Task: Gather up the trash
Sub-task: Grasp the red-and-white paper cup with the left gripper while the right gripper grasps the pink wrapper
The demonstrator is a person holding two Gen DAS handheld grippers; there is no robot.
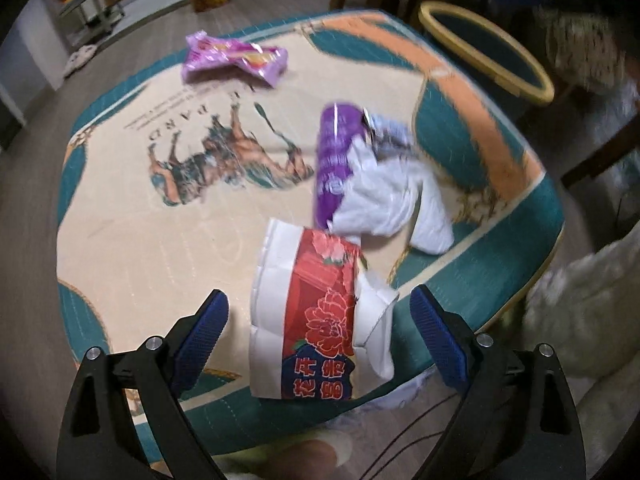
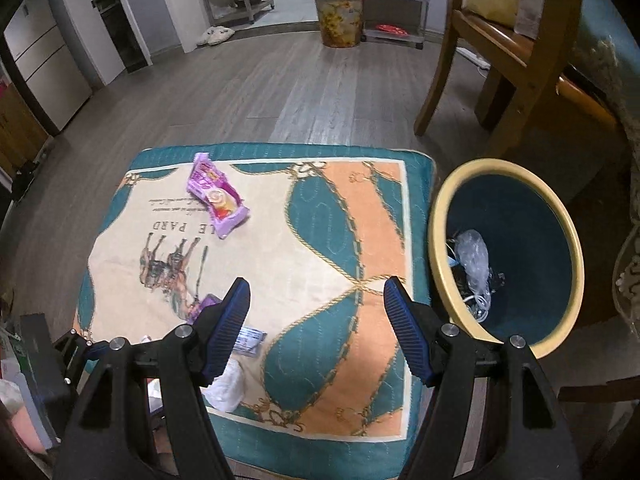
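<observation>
ribbed blue gripper (image 1: 319,322), crumpled paper carton (image 1: 316,316)

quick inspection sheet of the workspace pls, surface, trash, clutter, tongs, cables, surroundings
surface: printed cushion, teal border, horse picture, on a wood floor.
job's things: red and white paper pack at the near edge; purple tube wrapper touching crumpled white tissue; purple snack wrapper at the far side; bin beside the cushion, already holding plastic.
clutter: small blue and white packet by the tissue.
grippers: left tongs open, straddling the paper pack; right tongs open, holding nothing.
cables: thin dark cords below the cushion edge.
surroundings: wooden chair, floral bin, shelves, slippers.
</observation>
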